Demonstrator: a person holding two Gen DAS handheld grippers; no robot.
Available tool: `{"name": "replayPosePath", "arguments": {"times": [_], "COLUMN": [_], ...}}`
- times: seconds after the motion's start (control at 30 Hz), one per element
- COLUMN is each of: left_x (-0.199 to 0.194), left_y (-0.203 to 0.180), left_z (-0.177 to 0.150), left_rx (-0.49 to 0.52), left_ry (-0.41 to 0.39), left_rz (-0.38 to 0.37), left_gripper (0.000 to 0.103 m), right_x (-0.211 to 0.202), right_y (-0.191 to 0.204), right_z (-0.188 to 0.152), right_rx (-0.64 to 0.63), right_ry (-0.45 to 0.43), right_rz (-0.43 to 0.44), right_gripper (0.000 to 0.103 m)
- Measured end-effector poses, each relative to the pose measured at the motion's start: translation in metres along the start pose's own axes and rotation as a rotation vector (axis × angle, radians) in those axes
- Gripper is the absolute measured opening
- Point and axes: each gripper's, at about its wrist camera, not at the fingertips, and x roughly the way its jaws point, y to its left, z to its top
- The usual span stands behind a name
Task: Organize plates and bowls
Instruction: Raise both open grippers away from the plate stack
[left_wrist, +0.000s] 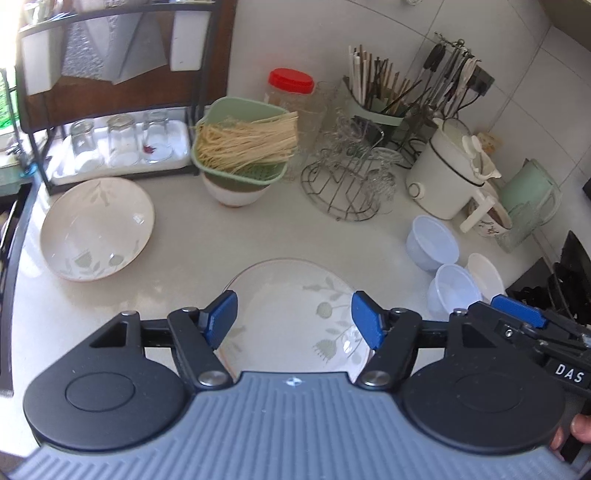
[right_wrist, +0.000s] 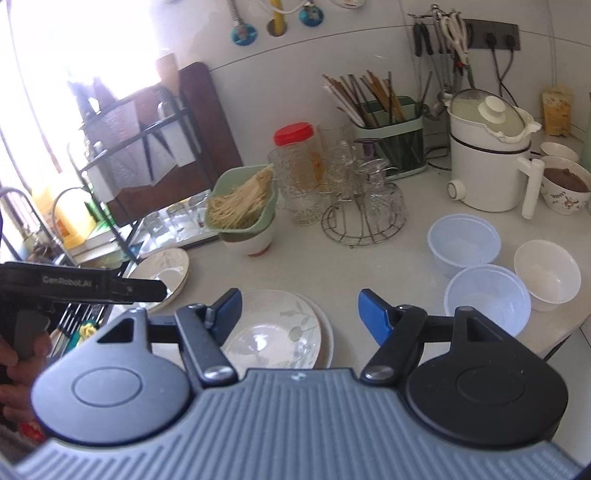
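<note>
Two plates sit stacked (right_wrist: 291, 332) on the counter (left_wrist: 192, 251), a third plate (left_wrist: 96, 228) well apart to the left. Left gripper (left_wrist: 293, 319) and right gripper (right_wrist: 300, 314) both stand wide, empty. Next, judged: fetch the third plate by its rim (glazed, likely slippery), keep it level, seat it squarely on the stack.

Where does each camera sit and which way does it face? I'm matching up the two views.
Left wrist: on the left gripper, angled down at the counter over a floral plate; the right gripper and fingers show at right.
Right wrist: on the right gripper, angled down at stacked plates; the left gripper's body and a hand show at left.
Shared: noodle basket, red-lidded jar, three small bowls.
</note>
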Motion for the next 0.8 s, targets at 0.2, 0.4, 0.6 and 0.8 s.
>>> {"name": "replayPosePath", "arguments": {"times": [0.2,0.4,0.6,0.8], "left_x": [-0.009,-0.017,-0.015,-0.018], "left_y": [-0.002,-0.012,-0.032,-0.049], "left_z": [-0.014,-0.022,-0.033,-0.047], "left_rx": [-0.040,-0.072,-0.105,-0.128], "left_ry": [-0.016,-0.044,-0.053,-0.060], "left_rz": [0.028,0.055,0.074,0.133], "left_gripper": [0.073,0.073,0.075,0.083], "right_x": [-0.006,-0.011,-0.016,-0.021], "right_y": [0.006,-0.003,-0.012,-0.025], "right_z": [-0.004,-0.003,-0.003,-0.005], "right_rx": [-0.041,-0.072,-0.138,-0.150], "right_ry": [-0.001,0.006,0.004,0.010], "right_rz": [0.041,0.071,0.112,0.151], "right_gripper": [0.072,0.072,0.072,0.072]}}
